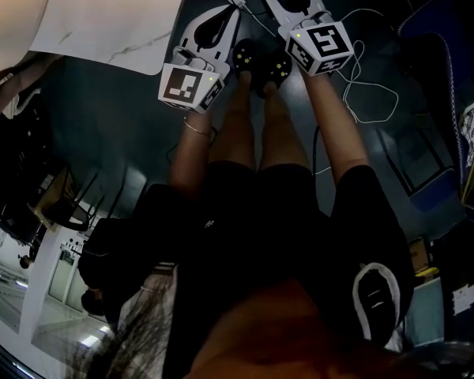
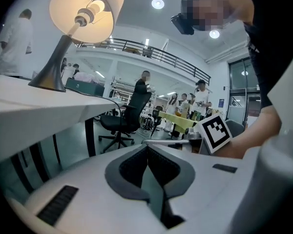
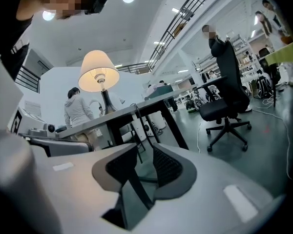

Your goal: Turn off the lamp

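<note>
Dark grey flooring runs through a big open workshop with a railed upper gallery (image 2: 151,55) and round ceiling lights. A white rectangular table (image 2: 44,108) on black legs is the landmark. On its top stands the table lamp with a cream shade and a slim grey cone-shaped stem (image 2: 85,9), and its bulb is glowing, so the lamp is lit. From the right gripper view the same lamp shows on the table's far part, with a person in a pale hooded top (image 3: 78,111) standing just behind the table.

Both tools sit lower than the table top and apart from it, touching neither it nor the lamp. The left white two-jaw gripper (image 2: 147,147) has its dark ribbed pads brought together at the tips, with nothing between them. The right white two-jaw gripper (image 3: 144,150) has its pads standing apart, and only the table's black leg and the floor show through the gap.

From the head view, the person's black shoes (image 1: 261,61) stand beside the table's corner, and loose white cables (image 1: 371,93) lie on the floor on the far side of the shoes from the table. A black wheeled office chair (image 2: 124,118) stands beyond the table, and more people stand farther back.
</note>
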Demonstrator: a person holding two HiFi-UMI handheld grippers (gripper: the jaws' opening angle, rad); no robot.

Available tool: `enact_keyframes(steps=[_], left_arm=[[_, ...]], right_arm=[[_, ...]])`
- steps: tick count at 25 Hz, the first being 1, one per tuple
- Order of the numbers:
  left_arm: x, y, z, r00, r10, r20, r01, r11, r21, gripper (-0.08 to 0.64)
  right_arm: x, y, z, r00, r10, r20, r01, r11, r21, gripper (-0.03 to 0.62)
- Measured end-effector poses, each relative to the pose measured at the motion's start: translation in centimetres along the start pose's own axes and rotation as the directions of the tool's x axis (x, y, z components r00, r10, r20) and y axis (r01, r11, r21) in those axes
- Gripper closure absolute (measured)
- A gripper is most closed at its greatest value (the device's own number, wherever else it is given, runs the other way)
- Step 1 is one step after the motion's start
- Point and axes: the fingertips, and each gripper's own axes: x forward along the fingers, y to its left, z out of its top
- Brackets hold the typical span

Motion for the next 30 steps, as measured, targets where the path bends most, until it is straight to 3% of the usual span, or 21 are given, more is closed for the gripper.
enact_keyframes(steps=[13,20,22,26,30], left_arm=[[-0.3,0.5,-0.8,0.999,0.007,-0.035,-0.006,1.000,0.021,0.552],[-1.1,1.0,-1.1,0.999,0.027,-0.022,-0.027,1.000,0.006,0.552],[-1.1,1.0,-1.2,1.000,0.023,-0.020,-0.023,1.000,0.007,0.552],[-1.2,1.2,-1.3,1.000,0.021,-0.024,-0.021,1.000,0.010,0.552],[-1.1,1.2,-1.6,1.000,0.023,-0.020,-0.023,1.000,-0.001,0.552]], right_arm=[[6.4,-0.1,1.1,0.997,0.046,-0.059,-0.055,0.984,-0.172,0.497],[7.3,-1.0,0.9,0.997,0.034,-0.067,-0.045,0.984,-0.175,0.505],[7.3,-0.9,0.9,0.996,0.044,-0.074,-0.057,0.982,-0.182,0.549],[6.7,0.0,1.0,0.991,0.101,-0.091,-0.117,0.976,-0.186,0.568],[5.2,0.6,2.4,0.983,0.169,-0.065,-0.176,0.978,-0.112,0.571]])
